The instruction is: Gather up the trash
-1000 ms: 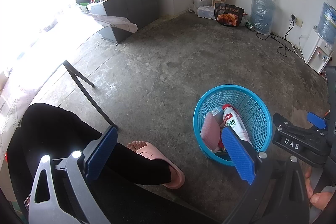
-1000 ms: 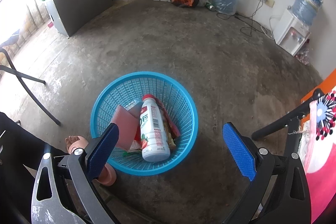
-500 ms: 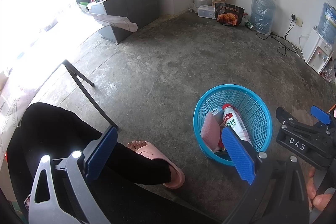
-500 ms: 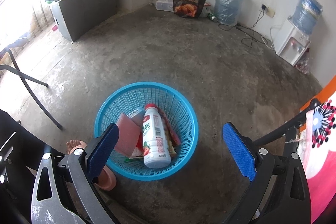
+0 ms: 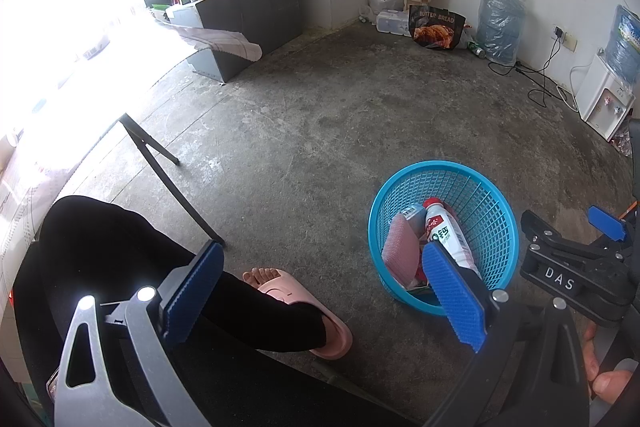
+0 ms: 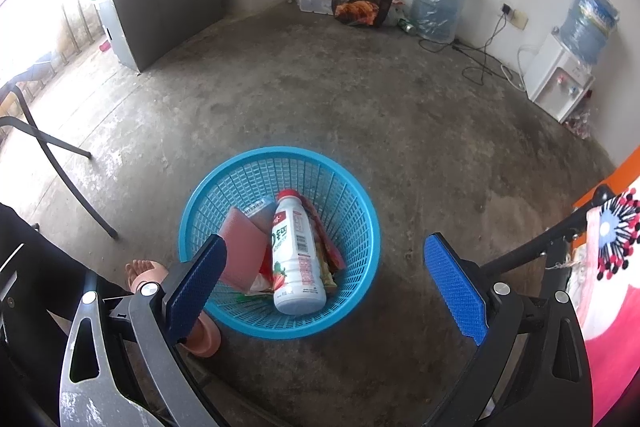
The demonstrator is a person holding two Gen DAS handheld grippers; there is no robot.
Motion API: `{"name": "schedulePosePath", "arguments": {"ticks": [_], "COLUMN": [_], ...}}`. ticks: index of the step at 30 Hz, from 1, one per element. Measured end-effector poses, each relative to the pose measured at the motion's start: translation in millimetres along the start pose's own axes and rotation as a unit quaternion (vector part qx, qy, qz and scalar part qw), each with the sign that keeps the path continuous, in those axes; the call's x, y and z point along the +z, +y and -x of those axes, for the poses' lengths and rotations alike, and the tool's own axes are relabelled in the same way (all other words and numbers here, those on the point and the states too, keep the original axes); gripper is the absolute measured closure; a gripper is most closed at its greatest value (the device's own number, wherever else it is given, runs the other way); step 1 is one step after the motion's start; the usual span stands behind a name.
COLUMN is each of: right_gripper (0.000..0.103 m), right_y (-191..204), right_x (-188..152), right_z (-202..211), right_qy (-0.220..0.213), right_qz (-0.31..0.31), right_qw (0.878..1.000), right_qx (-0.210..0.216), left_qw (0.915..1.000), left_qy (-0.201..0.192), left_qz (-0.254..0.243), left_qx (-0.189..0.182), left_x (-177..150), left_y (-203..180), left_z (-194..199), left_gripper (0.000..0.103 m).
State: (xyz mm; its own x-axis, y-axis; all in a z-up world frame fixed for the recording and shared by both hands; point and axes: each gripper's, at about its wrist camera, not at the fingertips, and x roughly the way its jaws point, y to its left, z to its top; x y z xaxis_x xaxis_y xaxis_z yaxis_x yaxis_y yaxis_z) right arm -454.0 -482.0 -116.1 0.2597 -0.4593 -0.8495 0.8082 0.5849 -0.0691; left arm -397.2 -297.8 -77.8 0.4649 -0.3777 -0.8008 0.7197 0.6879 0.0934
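Hovering right gripper (image 6: 324, 287), jaws apart, above basket (image 6: 360, 259).

A blue mesh basket (image 6: 362, 227) stands on the concrete floor (image 6: 320, 99), holding a white bottle (image 6: 296, 259) lying on its side, a pink pack (image 6: 242, 253) to the bottle's left, and wrappers beneath. The right gripper (image 6: 326, 285) hangs above the basket's near rim, fingers spread wide with nothing between them. A foot in a pink slipper (image 6: 146, 271) rests just left of the basket.
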Motion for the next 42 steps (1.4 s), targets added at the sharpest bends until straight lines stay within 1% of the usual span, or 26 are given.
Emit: {"name": "schedulePosePath", "arguments": {"ticks": [13, 19, 25, 30, 36, 42], "right_gripper": [0.008, 0.008, 0.008, 0.008, 0.008, 0.008], "right_y": [0.0, -0.6, -1.5, -2.0, -2.8, -2.2], "right_x": [-0.1, -0.2, -0.2, 0.4, 0.4, 0.6], "right_z": [-1.8, 1.5, -3.3, -0.8, -5.4, -4.5], "right_qy": [0.006, -0.009, 0.002, -0.009, 0.0, -0.003], "right_qz": [0.002, 0.0, -0.001, -0.003, -0.004, -0.005], "right_qw": [1.0, 1.0, 1.0, 1.0, 1.0, 1.0], "right_qx": [-0.005, -0.01, -0.008, -0.009, -0.008, -0.012], "left_qw": [1.0, 1.0, 1.0, 1.0, 1.0, 1.0], "left_qy": [0.0, 0.001, 0.0, 0.001, 0.001, 0.001], "left_qz": [0.0, 0.0, 0.0, 0.001, 0.0, 0.0], "left_qx": [0.001, 0.0, 0.001, 0.001, 0.001, 0.0], "left_x": [0.3, 0.5, 0.0, 0.0, 0.1, 0.4], "left_y": [-0.1, -0.3, -0.6, -0.6, -0.7, -0.7], "left_z": [0.2, 0.2, 0.1, 0.4, 0.2, 0.1], "left_gripper": [0.005, 0.005, 0.005, 0.005, 0.005, 0.005]}}
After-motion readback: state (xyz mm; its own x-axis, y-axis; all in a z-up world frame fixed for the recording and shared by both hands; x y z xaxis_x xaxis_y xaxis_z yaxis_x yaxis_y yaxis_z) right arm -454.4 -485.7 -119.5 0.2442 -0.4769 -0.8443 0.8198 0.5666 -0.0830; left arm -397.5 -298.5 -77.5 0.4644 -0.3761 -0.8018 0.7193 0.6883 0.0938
